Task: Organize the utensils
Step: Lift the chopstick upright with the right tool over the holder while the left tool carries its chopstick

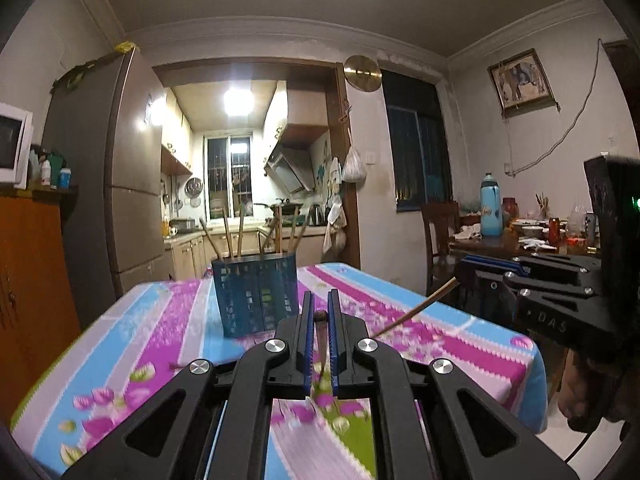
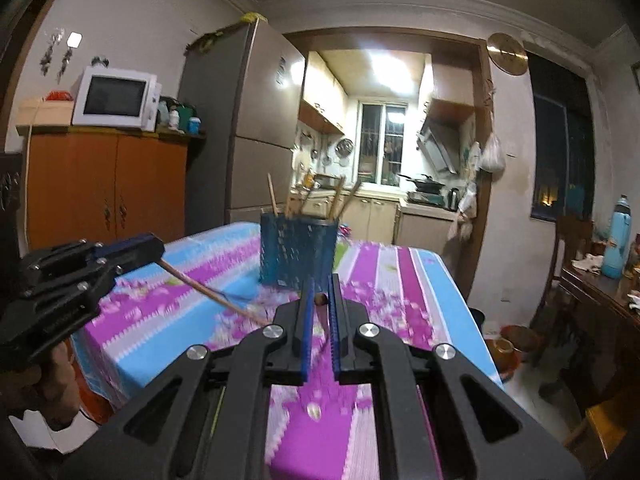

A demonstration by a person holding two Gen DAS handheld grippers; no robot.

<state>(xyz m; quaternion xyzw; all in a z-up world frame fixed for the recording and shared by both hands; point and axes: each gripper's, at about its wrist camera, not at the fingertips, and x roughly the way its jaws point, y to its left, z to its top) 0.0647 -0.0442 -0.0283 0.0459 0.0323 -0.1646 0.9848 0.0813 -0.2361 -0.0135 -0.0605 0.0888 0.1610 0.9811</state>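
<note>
Your left gripper [image 1: 320,312] & right gripper [image 2: 320,298] each pinch one chopstick [image 2: 208,292]. Tip them up, drop slowly into blue holder [image 1: 256,296].

Home dining room opening onto a small kitchen. Fridge [image 2: 244,120], microwave [image 2: 116,98] on an orange cabinet [image 2: 108,188], floral cloth over the surface [image 1: 460,344]. Through the doorway: range hood [image 1: 290,168], pans on a stove [image 2: 426,184], wall cupboards [image 2: 324,100]. Cluttered dining table [image 1: 520,246] with a blue flask [image 1: 491,206], framed picture [image 1: 520,80].
</note>
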